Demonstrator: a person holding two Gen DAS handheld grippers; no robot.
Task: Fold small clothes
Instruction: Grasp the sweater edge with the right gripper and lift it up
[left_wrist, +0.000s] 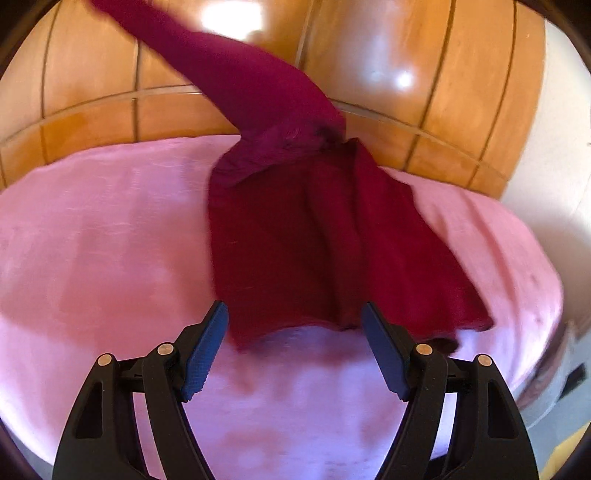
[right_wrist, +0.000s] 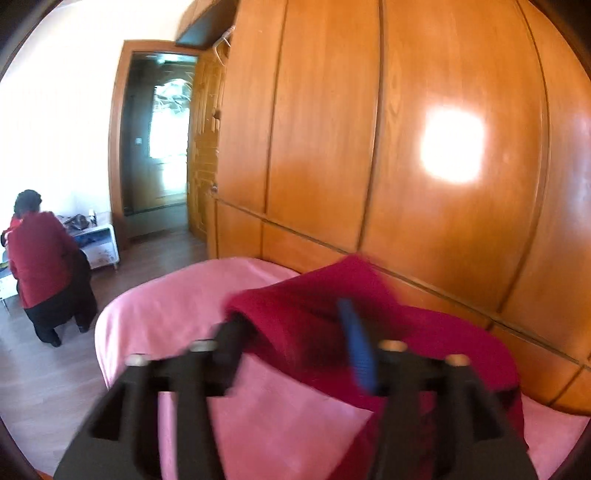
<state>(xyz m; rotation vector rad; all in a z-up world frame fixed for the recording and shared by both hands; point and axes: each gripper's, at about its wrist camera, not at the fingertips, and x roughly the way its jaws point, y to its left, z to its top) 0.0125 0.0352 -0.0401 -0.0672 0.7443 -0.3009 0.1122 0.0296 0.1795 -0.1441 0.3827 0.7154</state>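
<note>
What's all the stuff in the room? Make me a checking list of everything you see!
Surface: pink bedspread, bare apart from one garment.
Job's things: dark red garment spread on the bed, one part lifted up and away, blurred.
Clutter: nothing seen on the bed.
Grippers: left gripper open, at the garment's near hem; right gripper open, blurred, red cloth between its fingers.
Cables: nothing seen.
Surroundings: wooden wardrobe behind the bed, open doorway, a person in a red top beside a small white table.

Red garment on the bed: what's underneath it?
The red garment lies on a pink bedcover, pink showing around its left, right and near edges. Whatever sits directly beneath the cloth is covered.
</note>
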